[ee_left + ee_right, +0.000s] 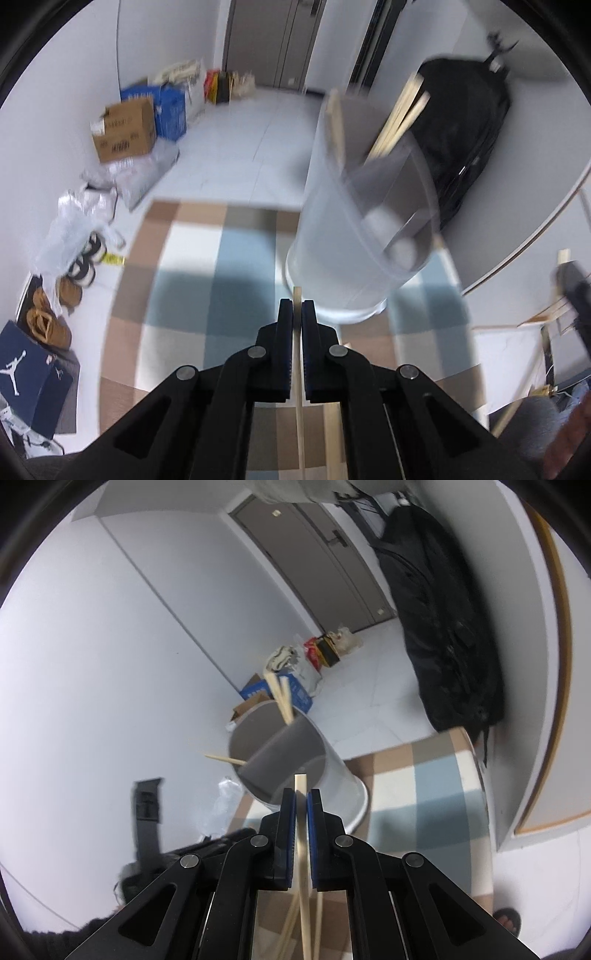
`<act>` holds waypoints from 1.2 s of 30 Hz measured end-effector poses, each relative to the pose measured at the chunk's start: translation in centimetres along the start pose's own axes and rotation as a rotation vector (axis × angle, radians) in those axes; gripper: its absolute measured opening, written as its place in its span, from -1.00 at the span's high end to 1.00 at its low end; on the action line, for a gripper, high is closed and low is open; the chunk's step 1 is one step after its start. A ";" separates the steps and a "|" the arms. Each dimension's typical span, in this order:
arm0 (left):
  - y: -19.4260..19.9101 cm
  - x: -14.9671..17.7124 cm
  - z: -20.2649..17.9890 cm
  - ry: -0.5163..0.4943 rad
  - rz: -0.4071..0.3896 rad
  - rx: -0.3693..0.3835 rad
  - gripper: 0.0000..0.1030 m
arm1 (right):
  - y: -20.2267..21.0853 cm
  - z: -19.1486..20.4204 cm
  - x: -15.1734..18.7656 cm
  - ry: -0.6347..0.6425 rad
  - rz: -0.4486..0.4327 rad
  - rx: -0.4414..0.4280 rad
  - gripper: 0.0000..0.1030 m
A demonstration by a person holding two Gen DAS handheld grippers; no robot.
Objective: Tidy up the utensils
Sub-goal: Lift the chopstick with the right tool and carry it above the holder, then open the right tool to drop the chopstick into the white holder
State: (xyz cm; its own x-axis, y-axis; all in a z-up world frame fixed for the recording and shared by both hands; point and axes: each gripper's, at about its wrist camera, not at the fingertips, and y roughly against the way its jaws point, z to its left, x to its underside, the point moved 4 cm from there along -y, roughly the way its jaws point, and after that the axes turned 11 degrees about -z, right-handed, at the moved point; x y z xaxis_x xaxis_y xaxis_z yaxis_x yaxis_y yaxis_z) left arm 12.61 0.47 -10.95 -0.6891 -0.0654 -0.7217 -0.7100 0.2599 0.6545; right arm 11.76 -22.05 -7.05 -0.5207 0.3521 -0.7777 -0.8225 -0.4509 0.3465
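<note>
Checkered tablecloth [192, 280] carries a cup [354, 236] with chopsticks [399, 118]; beside the cup, left gripper [297, 314] and right gripper [301, 801] each pinch one chopstick [297, 369].

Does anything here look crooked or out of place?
Yes. In the right wrist view, one chopstick pokes out almost sideways over the rim of the holder, while the others stand more upright. More chopsticks lie loose on the checked cloth. Each gripper's jaws are shut on one stick.
</note>
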 end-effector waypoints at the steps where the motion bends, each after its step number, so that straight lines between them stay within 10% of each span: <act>1: 0.3 -0.5 -0.1 -0.003 -0.016 0.007 0.99 | -0.1 0.4 -0.2 0.006 -0.005 -0.005 0.89; 22: 7.8 -11.7 -2.8 -0.084 -0.304 0.152 0.99 | -3.3 8.5 -10.3 0.176 -0.173 -0.121 0.89; 36: 4.4 -17.0 -1.1 -0.021 -0.392 0.070 0.99 | -10.9 9.0 -15.1 0.168 -0.256 -0.108 0.90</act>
State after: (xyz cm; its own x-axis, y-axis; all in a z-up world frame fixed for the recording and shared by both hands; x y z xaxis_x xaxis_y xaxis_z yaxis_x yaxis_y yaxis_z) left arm 21.08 1.70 4.43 -0.3642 -0.1536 -0.9186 -0.9066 0.2844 0.3118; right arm 26.53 -15.13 5.64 -0.2479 0.3288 -0.9113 -0.8883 -0.4526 0.0784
